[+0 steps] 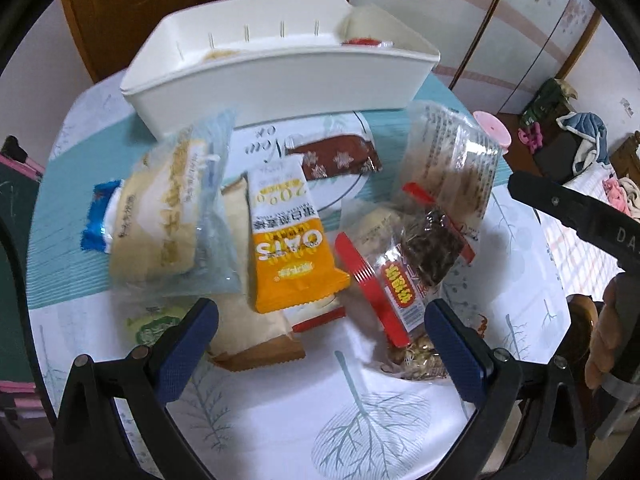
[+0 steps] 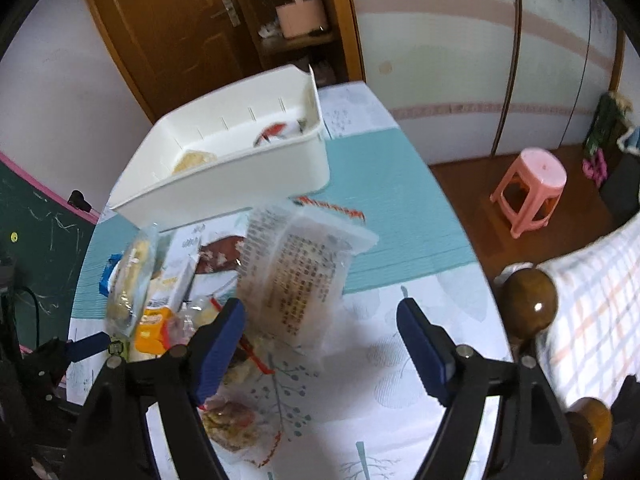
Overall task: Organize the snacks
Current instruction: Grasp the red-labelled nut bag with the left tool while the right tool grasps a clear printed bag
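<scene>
A pile of snacks lies on the tablecloth in front of a white bin. It holds an orange OATS pack, a bread in clear wrap, a brown packet, a red-edged clear pack and a clear pack with printed text. My left gripper hovers open over the near edge of the pile, below the OATS pack. My right gripper is open too, just short of the printed clear pack, which its pads do not touch. The bin holds a few items.
The table has a teal and white leaf-print cloth. A pink stool stands on the wooden floor to the right, with round wooden chair knobs near the table edge. A chalkboard is at the left.
</scene>
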A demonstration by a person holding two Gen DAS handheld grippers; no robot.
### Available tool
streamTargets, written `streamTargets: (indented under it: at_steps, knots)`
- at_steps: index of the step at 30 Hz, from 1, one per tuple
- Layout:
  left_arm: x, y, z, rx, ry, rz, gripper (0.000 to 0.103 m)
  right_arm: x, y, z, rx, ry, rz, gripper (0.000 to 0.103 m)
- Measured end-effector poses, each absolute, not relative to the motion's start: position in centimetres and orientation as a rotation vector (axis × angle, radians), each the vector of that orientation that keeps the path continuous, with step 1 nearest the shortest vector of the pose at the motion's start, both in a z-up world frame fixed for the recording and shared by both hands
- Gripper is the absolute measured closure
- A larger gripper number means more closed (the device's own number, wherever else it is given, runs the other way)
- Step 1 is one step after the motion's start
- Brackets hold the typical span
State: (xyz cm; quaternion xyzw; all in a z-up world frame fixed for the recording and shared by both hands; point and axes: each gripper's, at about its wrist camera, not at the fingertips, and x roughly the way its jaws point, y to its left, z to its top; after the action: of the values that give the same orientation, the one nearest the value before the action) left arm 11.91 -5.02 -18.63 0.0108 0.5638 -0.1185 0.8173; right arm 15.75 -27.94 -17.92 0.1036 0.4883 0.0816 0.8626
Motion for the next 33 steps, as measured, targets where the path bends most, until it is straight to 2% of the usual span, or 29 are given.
streamTargets:
  at_steps: [12, 13, 14, 18, 22, 24, 26, 27, 29, 31, 33]
  knots:
    - [12.9, -9.0, -18.9, 0.213, 1.131, -0.336, 0.001, 20.1, -26.7, -21.5, 0.305, 1.13, 0.235, 0.024]
    - [13.1, -9.2, -18.9, 0.22, 1.132, -0.344, 0.001, 20.1, -26.4, -21.7, 0.304, 1.128, 0.245, 0.027]
    - [13.2, -9.4, -19.0, 0.225, 1.135, -0.351, 0.001, 20.1, -26.3, -21.7, 0.317, 1.119, 0.273, 0.035]
    - [13.8, -10.3, -19.7, 0.243, 1.159, -0.369, 0.001, 19.6, -26.3, -21.6, 0.322, 1.086, 0.286, 0.041]
    - [14.3, -11.4, -19.8, 0.27, 1.151, -0.376, 0.001, 19.2, -27.7, -21.5, 0.409, 1.069, 0.303, 0.058]
    - [14.5, -12.0, -19.9, 0.284, 1.144, -0.38, 0.002, 19.0, -28.4, -21.5, 0.432, 1.077, 0.294, 0.058]
    - [14.6, -12.6, -20.0, 0.31, 1.13, -0.379, 0.008, 18.8, -28.9, -21.7, 0.442, 1.075, 0.293, 0.059]
    - [14.7, -12.8, -20.1, 0.316, 1.129, -0.387, 0.021, 18.7, -29.0, -21.8, 0.452, 1.077, 0.295, 0.059]
    - [14.9, -13.0, -20.3, 0.299, 1.156, -0.43, 0.038, 18.5, -29.0, -21.8, 0.459, 1.076, 0.298, 0.059]
    - [14.8, -12.9, -20.1, 0.296, 1.146, -0.432, 0.045, 18.5, -29.0, -21.8, 0.457, 1.074, 0.3, 0.059]
    - [14.6, -12.6, -19.4, 0.301, 1.115, -0.424, 0.064, 18.4, -29.0, -21.7, 0.459, 1.063, 0.305, 0.061]
